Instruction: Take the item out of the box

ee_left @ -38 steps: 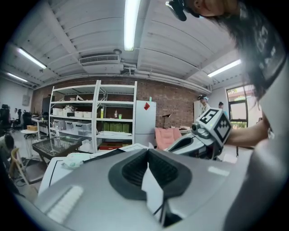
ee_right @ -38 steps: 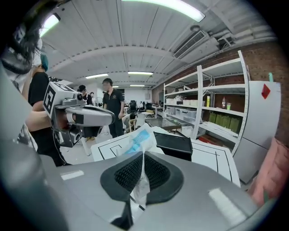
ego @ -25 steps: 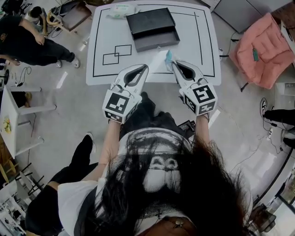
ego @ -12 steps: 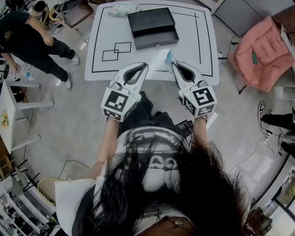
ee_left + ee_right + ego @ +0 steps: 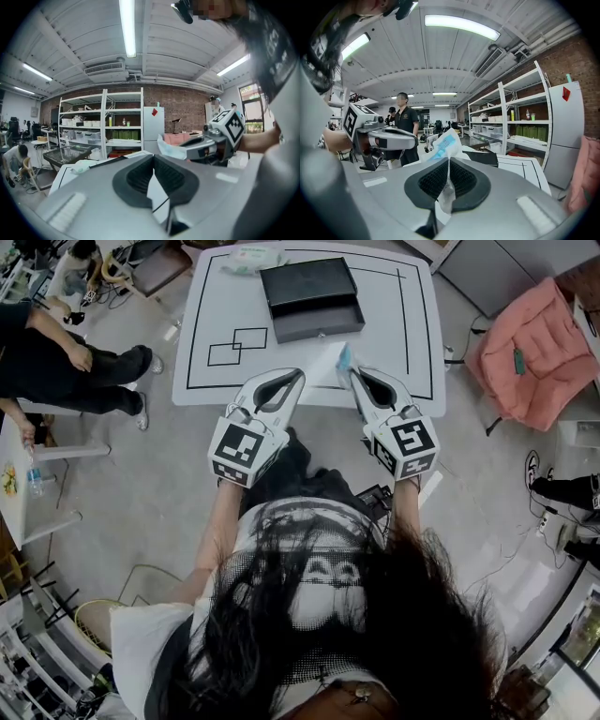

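Note:
The black box stands at the far side of the white table, its drawer pulled out toward me. Above the table's near edge, my right gripper is shut on a small white and blue packet. In the right gripper view the packet sticks up from between the pads of my right gripper. My left gripper hovers beside it, shut with nothing in it. In the left gripper view its tips meet, and the packet shows at the right.
A pack of wipes lies at the table's far edge. Black outlined squares mark its left side. A pink padded seat stands to the right. A person is on the floor at the left, beside a small white table.
Both grippers hold almost still, the packet staying in the right one. The person at the left has shifted position on the floor.

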A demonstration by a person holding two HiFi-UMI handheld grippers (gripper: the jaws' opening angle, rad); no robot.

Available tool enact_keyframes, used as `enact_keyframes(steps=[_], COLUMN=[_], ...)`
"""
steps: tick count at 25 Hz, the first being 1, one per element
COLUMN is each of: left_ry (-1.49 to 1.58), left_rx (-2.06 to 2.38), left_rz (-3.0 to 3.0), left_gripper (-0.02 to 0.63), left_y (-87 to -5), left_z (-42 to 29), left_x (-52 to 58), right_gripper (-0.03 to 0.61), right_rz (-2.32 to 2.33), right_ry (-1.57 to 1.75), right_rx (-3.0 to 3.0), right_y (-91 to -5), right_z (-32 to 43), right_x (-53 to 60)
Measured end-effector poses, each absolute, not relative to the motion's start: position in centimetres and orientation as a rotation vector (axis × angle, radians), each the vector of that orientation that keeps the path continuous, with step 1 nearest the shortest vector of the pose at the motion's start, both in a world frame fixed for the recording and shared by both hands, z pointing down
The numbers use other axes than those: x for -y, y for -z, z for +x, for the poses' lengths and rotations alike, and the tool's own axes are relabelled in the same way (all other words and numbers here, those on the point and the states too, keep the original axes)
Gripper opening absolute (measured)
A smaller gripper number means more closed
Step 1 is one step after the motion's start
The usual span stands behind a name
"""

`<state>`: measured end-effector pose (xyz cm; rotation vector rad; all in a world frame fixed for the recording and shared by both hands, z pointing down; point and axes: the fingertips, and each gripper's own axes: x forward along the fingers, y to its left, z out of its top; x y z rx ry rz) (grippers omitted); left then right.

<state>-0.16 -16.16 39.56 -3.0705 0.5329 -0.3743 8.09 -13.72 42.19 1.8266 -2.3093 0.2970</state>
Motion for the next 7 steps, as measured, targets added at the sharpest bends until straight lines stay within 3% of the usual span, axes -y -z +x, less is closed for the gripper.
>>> enact_keyframes(steps=[7], left_ry=[0.386], left_rx=[-0.533], left_rz=[-3.067], left_gripper=[0.0], left_y=[-40.33], left_z=[0.19], left_x=[16.85], right_gripper=[0.009], right_rz=[1.82], right_ry=[-0.301], right_rx=[2.308], right_y=[-43.08], right_z=[8.45], right_x=[14.42])
